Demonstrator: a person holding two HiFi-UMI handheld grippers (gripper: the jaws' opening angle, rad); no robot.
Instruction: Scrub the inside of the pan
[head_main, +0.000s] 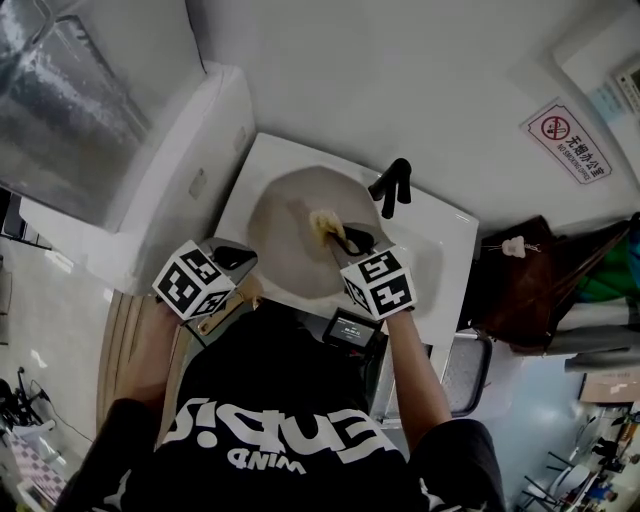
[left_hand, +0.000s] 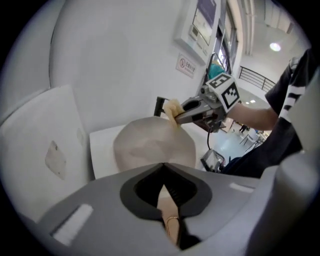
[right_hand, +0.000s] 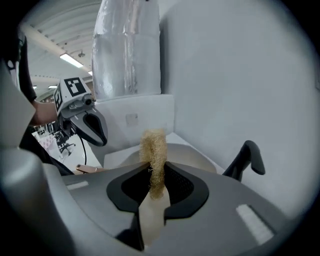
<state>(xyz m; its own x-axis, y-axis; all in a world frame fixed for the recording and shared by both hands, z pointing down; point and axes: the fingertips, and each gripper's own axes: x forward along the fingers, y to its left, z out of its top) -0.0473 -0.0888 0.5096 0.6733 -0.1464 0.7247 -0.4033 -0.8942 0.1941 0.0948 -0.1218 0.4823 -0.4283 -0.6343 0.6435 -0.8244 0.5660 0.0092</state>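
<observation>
Right gripper clamps scrubber just above pan. Left gripper is closed and looks empty over pan handle. Scrubbing is probably not under way. Next: steady handle, press scrubber inside pan.

- A white counter with a rectangular top stands against the wall and carries the things.
- A round pan, pale beige inside, takes the middle of it. I cannot tell if its bottom rests fully on the top.
- Its wooden handle reaches out over the near edge.
- A black tap stands at the far edge, just beside the pan.
</observation>
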